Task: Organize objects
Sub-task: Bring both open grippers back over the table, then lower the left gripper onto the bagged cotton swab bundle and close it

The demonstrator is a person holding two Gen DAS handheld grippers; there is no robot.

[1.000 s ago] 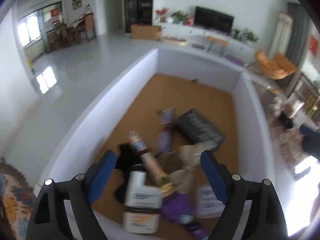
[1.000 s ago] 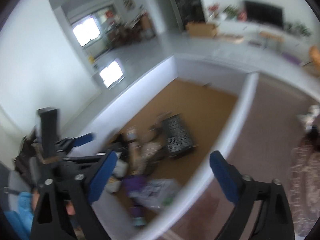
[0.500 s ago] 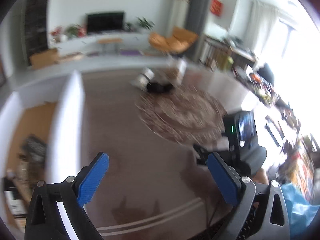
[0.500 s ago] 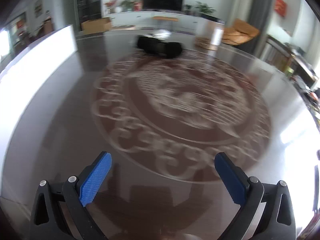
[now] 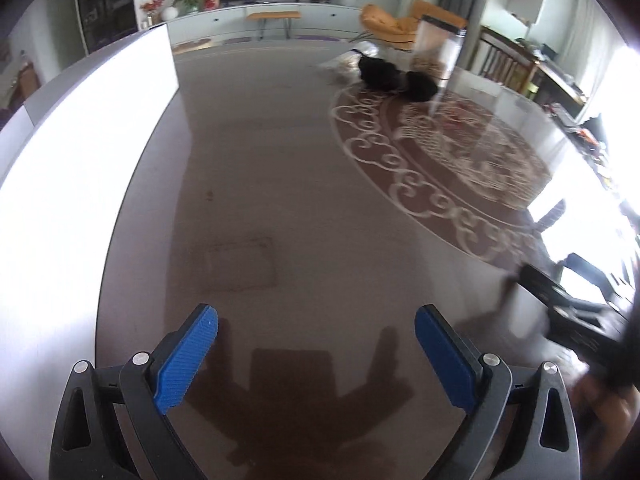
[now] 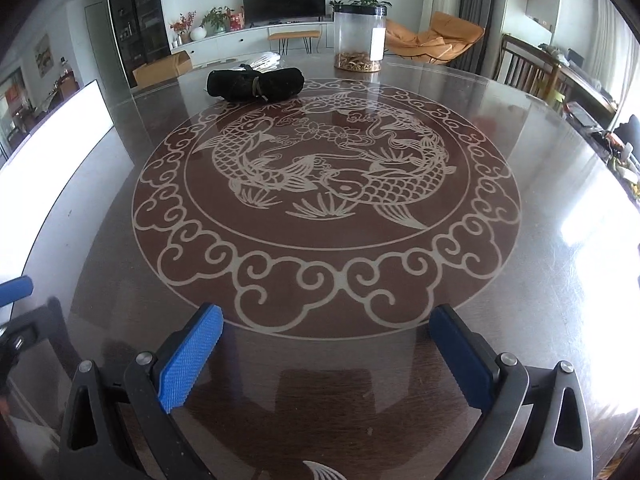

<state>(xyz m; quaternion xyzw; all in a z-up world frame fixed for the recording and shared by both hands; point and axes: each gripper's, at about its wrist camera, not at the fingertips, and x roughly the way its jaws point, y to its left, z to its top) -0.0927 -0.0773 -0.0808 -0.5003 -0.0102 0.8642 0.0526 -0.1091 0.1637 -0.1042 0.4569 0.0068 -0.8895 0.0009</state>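
My left gripper [image 5: 316,320] hangs open and empty over bare dark tabletop [image 5: 280,184]. My right gripper [image 6: 326,316] is open too, with nothing between its fingers, at the near rim of the table's round fish pattern [image 6: 320,168]. A black rolled cloth bundle [image 6: 256,84] lies at the far side of the table, well away from both grippers; the left wrist view shows the bundle [image 5: 396,76] too. Behind it stands a clear jar [image 6: 360,36] with brown bits in the bottom. One blue finger [image 6: 16,290] of the left gripper shows at the left edge.
The white wall of a bin [image 5: 80,152] runs along the table's left side. A pale plastic bag [image 5: 348,60] lies by the bundle. A blurred black shape [image 5: 580,312], part of the right gripper, shows at the right edge. Chairs [image 6: 528,68] stand beyond the far rim.
Both views have swung away from the bin full of jumbled objects to the tabletop. The left gripper has kept moving and come lower; the right has settled over the fish pattern.
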